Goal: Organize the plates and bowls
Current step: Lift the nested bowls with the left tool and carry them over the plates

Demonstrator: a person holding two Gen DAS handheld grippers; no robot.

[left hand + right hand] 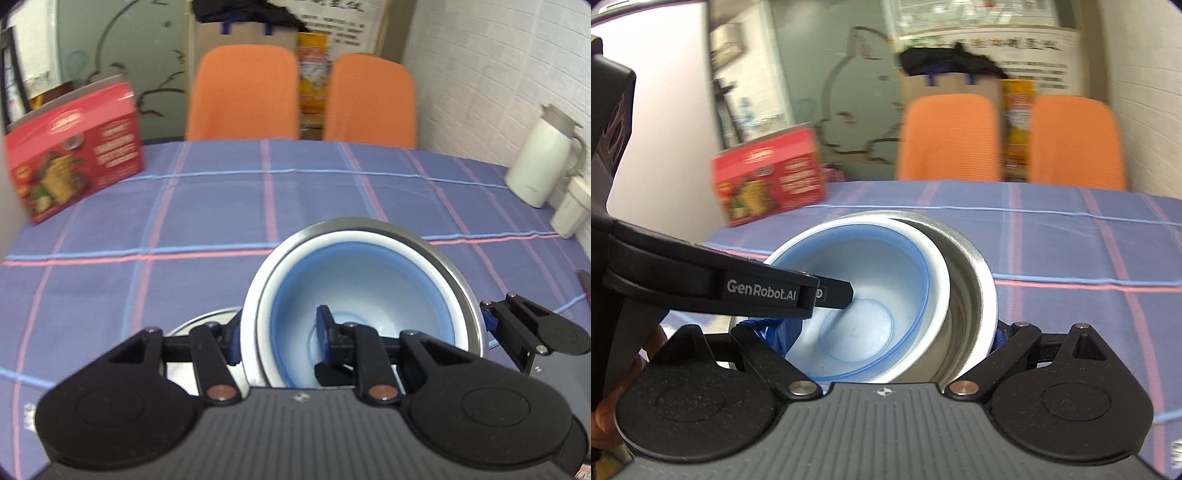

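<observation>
**Count of things on and around the table**

Three bowls sit nested in one stack: a steel bowl [458, 273] outermost, a white bowl [258, 291] inside it, and a blue bowl [369, 280] innermost. One more steel dish [201, 321] shows just left of the stack, near the camera; whether it is a plate or a bowl is hard to tell.

Two grippers: the left gripper [280, 343] and the right gripper [886, 332].

One table [207, 206]. Two orange chairs [243, 92] at the far side. One red box [77, 151] at far left. One white jug [541, 155] at far right, with one small white container [570, 210] beside it.
</observation>
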